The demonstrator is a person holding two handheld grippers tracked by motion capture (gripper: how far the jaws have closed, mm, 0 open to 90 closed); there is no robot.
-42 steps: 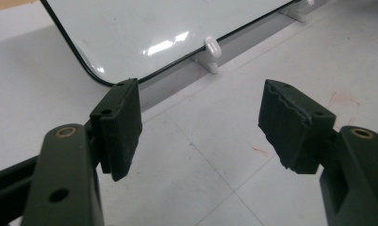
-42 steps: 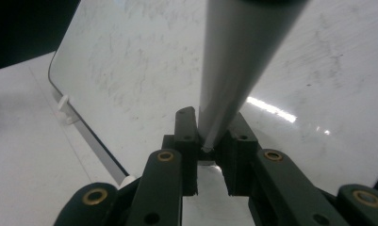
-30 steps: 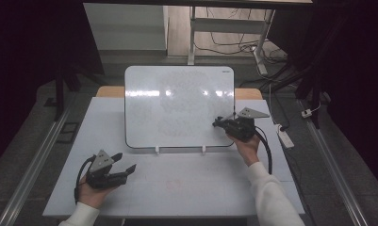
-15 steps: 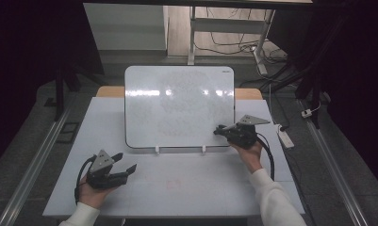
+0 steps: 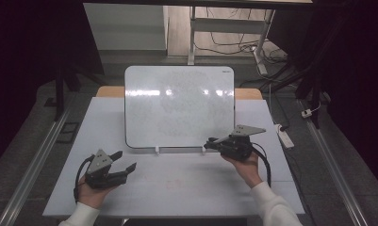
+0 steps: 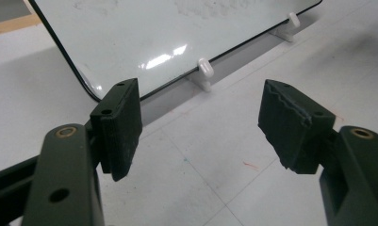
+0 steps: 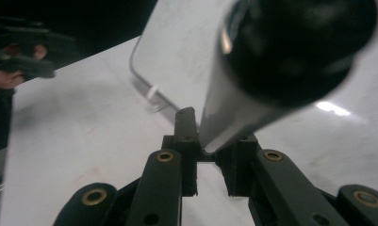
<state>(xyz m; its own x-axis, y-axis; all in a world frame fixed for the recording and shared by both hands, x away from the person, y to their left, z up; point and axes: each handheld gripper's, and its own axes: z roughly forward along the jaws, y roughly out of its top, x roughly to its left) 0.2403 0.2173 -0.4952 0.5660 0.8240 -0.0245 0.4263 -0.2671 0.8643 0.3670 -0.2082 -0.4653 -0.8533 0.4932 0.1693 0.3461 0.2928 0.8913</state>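
Right gripper (image 7: 206, 155) has its two black jaws closed on a marker (image 7: 271, 70), which rises from between them toward the camera. Seen this close, the marker is blurred: a pale grey barrel widening upward into a round black end that looms large at the top of the right gripper view. In the high view the same gripper (image 5: 210, 143) sits in the person's right hand (image 5: 245, 165) near the lower right corner of the whiteboard (image 5: 179, 106), its tips pointing left, level with the board's bottom edge; the marker itself is too small to make out there.

Left gripper (image 6: 201, 127) holds nothing, its jaws standing wide apart over the bare white table (image 6: 215, 179). From above it (image 5: 125, 162) rests low at the front left of the table, well apart from the other gripper, cradled in the left hand (image 5: 92, 193).

Beyond both grippers stands the whiteboard, tilted back on two small white clip feet (image 6: 203, 70) at its bottom edge. Its surface is white with a thin dark border and rounded corners, glossy enough to throw back bright spots of light, and it carries faint grey smudges across the middle. Farther off, the floor behind the table shows cables (image 5: 224, 47) and metal legs (image 5: 192, 33).
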